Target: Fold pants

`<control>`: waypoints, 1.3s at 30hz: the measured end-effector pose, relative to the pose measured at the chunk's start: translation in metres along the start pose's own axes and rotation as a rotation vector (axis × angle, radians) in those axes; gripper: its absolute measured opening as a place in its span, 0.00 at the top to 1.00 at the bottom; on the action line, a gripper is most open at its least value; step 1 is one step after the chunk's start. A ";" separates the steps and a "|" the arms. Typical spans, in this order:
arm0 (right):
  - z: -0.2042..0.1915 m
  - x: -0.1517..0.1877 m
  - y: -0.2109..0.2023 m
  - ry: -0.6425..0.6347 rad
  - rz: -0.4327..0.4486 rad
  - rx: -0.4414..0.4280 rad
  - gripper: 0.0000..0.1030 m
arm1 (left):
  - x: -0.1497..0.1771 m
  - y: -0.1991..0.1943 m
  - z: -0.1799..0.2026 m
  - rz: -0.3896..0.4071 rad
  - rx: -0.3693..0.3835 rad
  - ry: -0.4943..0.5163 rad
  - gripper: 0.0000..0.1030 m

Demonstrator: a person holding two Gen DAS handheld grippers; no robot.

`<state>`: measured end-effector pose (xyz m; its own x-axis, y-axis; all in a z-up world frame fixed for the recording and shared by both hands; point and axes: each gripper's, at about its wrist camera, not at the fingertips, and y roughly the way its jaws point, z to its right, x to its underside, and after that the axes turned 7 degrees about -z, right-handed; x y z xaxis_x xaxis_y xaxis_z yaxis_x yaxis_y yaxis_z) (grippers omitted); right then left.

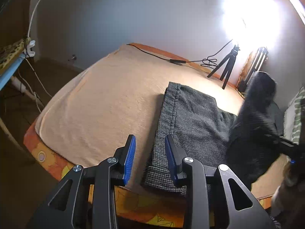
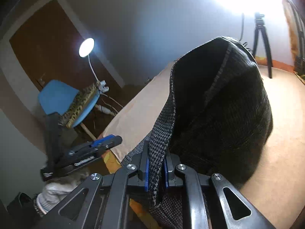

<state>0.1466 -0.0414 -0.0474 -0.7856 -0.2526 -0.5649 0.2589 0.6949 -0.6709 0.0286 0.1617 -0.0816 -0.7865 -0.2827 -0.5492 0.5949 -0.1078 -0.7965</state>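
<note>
On the peach-blanketed bed (image 1: 99,103), the grey checked woven pants (image 1: 190,118) lie partly folded; the right claw (image 2: 156,169) pinches a lifted edge mid-fold, the left claw (image 1: 150,158) hovers narrowly parted, empty.

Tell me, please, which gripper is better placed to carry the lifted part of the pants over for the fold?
The right gripper: its jaws are shut on the hem of the grey checked pants, which it holds raised above the bed. The left gripper is open, empty, near the edge.
</note>
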 end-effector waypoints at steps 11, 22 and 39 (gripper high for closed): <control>-0.011 -0.013 0.068 -0.060 -0.113 0.019 0.91 | -0.002 -0.010 -0.016 0.026 -0.004 -0.036 0.71; -0.020 -0.021 0.111 -0.098 -0.175 0.022 0.89 | -0.005 -0.016 -0.017 0.052 -0.011 -0.037 0.71; 0.005 -0.028 0.028 -0.111 -0.027 -0.088 0.57 | 0.000 -0.031 0.023 0.087 0.014 0.051 0.71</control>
<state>0.1784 -0.0181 -0.0526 -0.7232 -0.3417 -0.6002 0.1846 0.7418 -0.6447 0.0135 0.1434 -0.0514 -0.7392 -0.2426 -0.6283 0.6631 -0.0987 -0.7420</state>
